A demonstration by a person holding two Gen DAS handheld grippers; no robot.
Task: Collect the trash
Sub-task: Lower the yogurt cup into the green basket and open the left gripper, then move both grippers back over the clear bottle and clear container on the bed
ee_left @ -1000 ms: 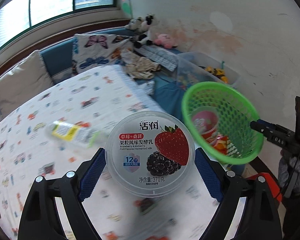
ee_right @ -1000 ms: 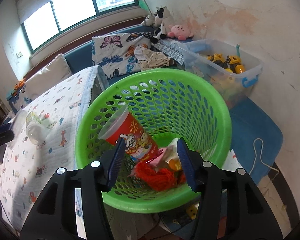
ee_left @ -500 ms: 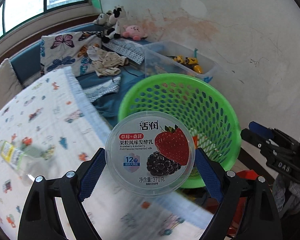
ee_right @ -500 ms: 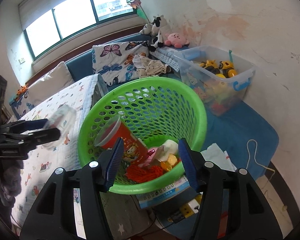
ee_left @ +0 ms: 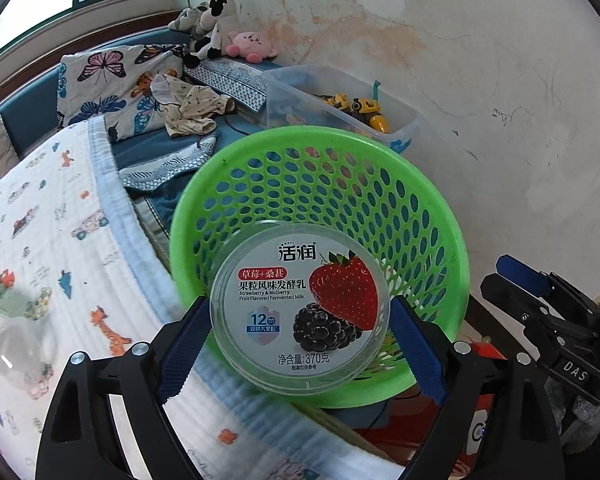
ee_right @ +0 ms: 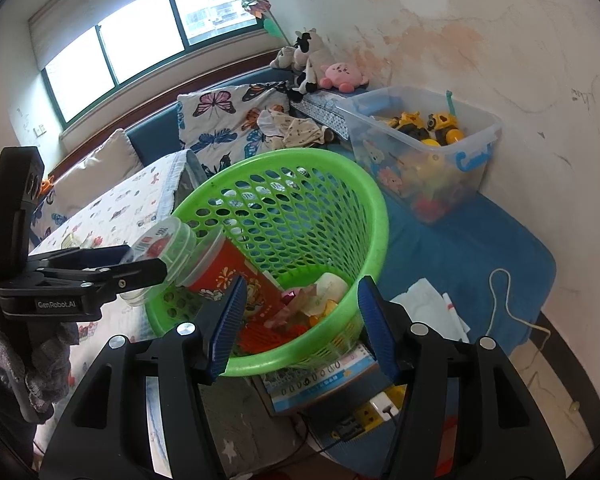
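Clamped across its widest part, my left claw (ee_left: 300, 340) holds the yogurt tub (ee_left: 300, 308), one blue pad against each side of the round rim, lid facing the camera. From the right wrist view the tub hangs at the near left lip of the green basket (ee_right: 340, 184), just over the rim and next to the red cup (ee_right: 236, 276) already lying inside. My right claw (ee_right: 300, 320) stands partly spread with nothing pinched; the basket's near rim sits between its pads, but they do not seem to press on it, and its jaws have just been opening a little.

I judge the tub to be light and probably empty: thin clear plastic, stiff at the rim, springy in the wall. It is smooth, so a squeeze lower down could let it pop out; the rim band is the right place to hold it. It is not fragile, so dropping it in should do no harm.

Writing on the lid reads well. At the top is the brand 活润, beneath it a red tag 草莓+桑葚, then 果粒风味发酵乳 and "Strawberry & Mulberry Fruit Flavored Fermented Milk". A blue badge shows 12, and the bottom line gives 净含量:370克. A strawberry and a mulberry are pictured. The left claw's body reads "GenRobot.AI", the right one's "DAS".
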